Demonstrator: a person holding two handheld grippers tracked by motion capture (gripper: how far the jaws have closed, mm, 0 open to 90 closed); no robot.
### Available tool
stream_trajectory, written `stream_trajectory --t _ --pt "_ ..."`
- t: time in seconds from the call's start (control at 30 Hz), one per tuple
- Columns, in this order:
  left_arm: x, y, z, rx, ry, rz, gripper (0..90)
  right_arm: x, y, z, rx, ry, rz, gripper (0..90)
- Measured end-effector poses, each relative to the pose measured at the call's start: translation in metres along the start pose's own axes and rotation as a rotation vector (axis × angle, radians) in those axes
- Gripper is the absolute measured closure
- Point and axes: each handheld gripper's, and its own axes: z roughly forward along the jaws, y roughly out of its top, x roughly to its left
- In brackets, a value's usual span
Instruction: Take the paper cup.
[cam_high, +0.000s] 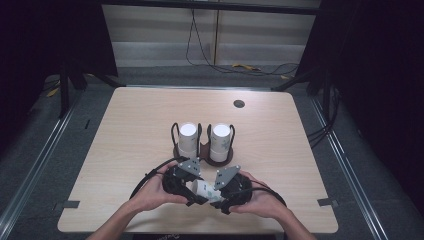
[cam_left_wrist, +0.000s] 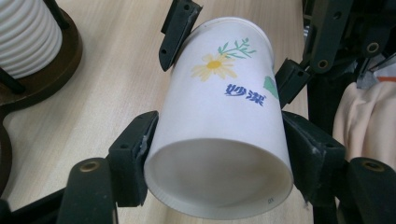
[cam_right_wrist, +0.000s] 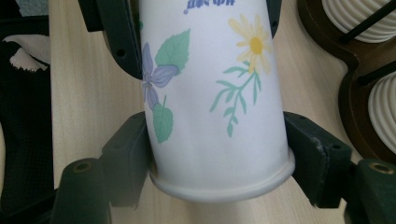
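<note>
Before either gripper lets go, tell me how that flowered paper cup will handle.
The paper cup is thin-walled and looks empty, so probably very light and easily crushed by a hard squeeze. It lies sideways between the left gripper and right gripper; released onto the table, its tapered round body would likely roll in a curve.

White flower-printed paper cup (cam_high: 205, 189) — lying sideways above the table, gripped at both ends.
</note>
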Motion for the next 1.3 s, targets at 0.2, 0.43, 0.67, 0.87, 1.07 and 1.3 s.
stream_trajectory --t 0.2,0.43,0.67,0.87,1.07,1.3 --pt "-0.001 0.0 0.0 0.004 -0.001 0.028 34.4 0.001 0.0 0.0 0.01 0.006 -0.001 28.6" --pt "-0.001 -0.003 -0.003 -0.03 -0.012 0.029 34.9 -0.001 -0.004 -0.003 -0.036 0.026 0.02 24.0" --pt "0.0 -0.005 -0.005 -0.074 -0.014 0.026 34.8 -0.005 -0.01 -0.007 -0.102 0.045 0.048 20.2" --pt "0.001 -0.007 -0.009 -0.105 -0.009 0.016 34.8 -0.006 -0.013 -0.01 -0.133 0.052 0.09 16.2" --pt "0.001 -0.008 -0.015 -0.136 -0.011 0.01 34.7 -0.007 -0.02 -0.011 -0.144 0.036 0.124 15.1" --pt "0.004 -0.01 -0.02 -0.175 0.002 -0.003 34.6 -0.011 -0.026 -0.018 -0.202 0.017 0.173 15.8"
